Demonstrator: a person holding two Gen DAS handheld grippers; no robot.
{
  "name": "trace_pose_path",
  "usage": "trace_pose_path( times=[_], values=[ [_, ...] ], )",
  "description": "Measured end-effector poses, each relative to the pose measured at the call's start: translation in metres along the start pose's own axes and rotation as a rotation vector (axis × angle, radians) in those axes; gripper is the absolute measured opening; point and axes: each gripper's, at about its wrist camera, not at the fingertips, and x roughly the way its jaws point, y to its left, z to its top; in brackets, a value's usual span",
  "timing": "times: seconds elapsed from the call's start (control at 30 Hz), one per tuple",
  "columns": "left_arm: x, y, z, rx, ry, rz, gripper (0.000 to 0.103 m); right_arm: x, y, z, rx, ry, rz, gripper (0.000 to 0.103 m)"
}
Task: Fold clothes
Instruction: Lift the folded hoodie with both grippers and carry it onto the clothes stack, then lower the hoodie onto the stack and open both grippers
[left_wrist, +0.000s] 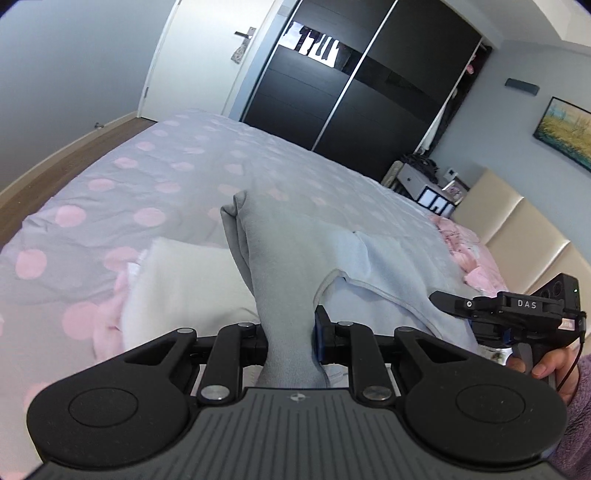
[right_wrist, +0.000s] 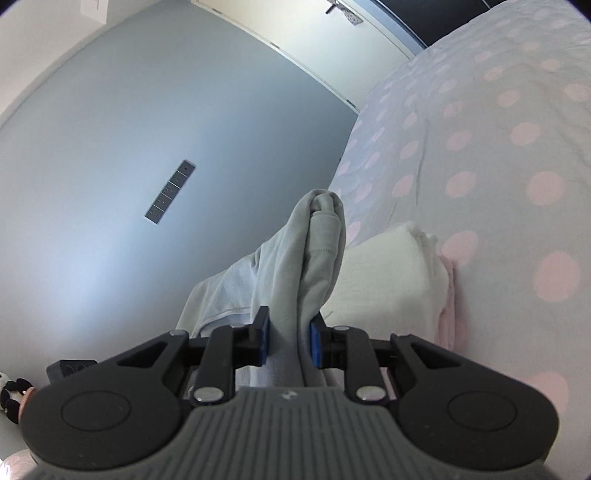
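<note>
A light grey garment (left_wrist: 295, 258) is held up over the bed, folded along its length. My left gripper (left_wrist: 290, 339) is shut on one end of it. My right gripper (right_wrist: 286, 336) is shut on another part of the same grey garment (right_wrist: 314, 258), which bunches between its blue pads. The right gripper also shows in the left wrist view (left_wrist: 502, 306), at the right edge beside the cloth, with a hand on its handle. A folded white cloth (left_wrist: 184, 280) lies on the bed under the garment; it also shows in the right wrist view (right_wrist: 388, 280).
The bed has a grey cover with pink dots (left_wrist: 147, 184). Pink fabric (left_wrist: 476, 258) lies near the beige headboard (left_wrist: 524, 236). A black sliding wardrobe (left_wrist: 351, 92) and a white door (left_wrist: 207, 59) stand beyond the bed.
</note>
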Motion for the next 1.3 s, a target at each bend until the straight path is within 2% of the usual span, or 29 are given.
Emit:
trace_pose_path(
  times=[0.13,0.33,0.53,0.7,0.8,0.87,0.9,0.93,1.0,1.1,1.13,1.17,1.2,1.23,1.3],
  values=[
    [0.025,0.038,0.01,-0.007,0.019,0.021,0.017,0.044,-0.012,0.004,-0.004,0.015,-0.004,0.023],
    [0.073,0.071,0.006,0.011,0.091,0.072,0.017,0.096,-0.049,0.001,0.04,0.032,-0.04,0.023],
    [0.095,0.101,-0.01,-0.005,0.107,0.091,0.017,0.12,-0.086,-0.013,0.061,0.04,-0.067,0.023],
    [0.098,0.098,-0.018,0.008,0.082,0.097,0.018,0.132,-0.103,-0.018,0.047,0.045,-0.1,0.024],
    [0.092,0.093,-0.018,0.011,0.072,0.108,0.022,0.128,-0.101,-0.015,0.04,0.053,-0.099,0.025],
    [0.084,0.087,-0.017,0.021,0.06,0.124,0.027,0.119,-0.095,-0.012,0.007,0.048,-0.101,0.033],
    [0.079,0.083,-0.016,0.031,0.049,0.146,0.033,0.112,-0.09,-0.011,-0.021,0.036,-0.106,0.034],
    [0.073,0.079,-0.015,0.041,0.03,0.17,0.045,0.104,-0.084,-0.01,-0.065,0.015,-0.116,0.036],
    [0.055,0.07,-0.016,0.077,-0.044,0.22,0.05,0.087,-0.072,-0.008,-0.167,-0.037,-0.144,0.039],
    [0.034,0.05,-0.014,0.156,-0.156,0.277,0.049,0.073,-0.052,-0.008,-0.318,-0.09,-0.173,0.038],
    [0.031,0.044,-0.012,0.178,-0.18,0.29,0.044,0.075,-0.045,-0.008,-0.364,-0.101,-0.18,0.035],
    [0.032,0.039,-0.009,0.196,-0.188,0.298,0.04,0.077,-0.038,-0.009,-0.408,-0.11,-0.186,0.029],
    [0.035,0.034,-0.005,0.203,-0.195,0.305,0.03,0.082,-0.032,-0.009,-0.439,-0.119,-0.188,0.025],
    [0.04,0.032,-0.001,0.194,-0.2,0.308,0.025,0.087,-0.028,-0.009,-0.452,-0.127,-0.188,0.019],
    [0.054,0.036,0.005,0.16,-0.202,0.306,0.023,0.099,-0.021,-0.008,-0.473,-0.146,-0.202,0.016]
  ],
)
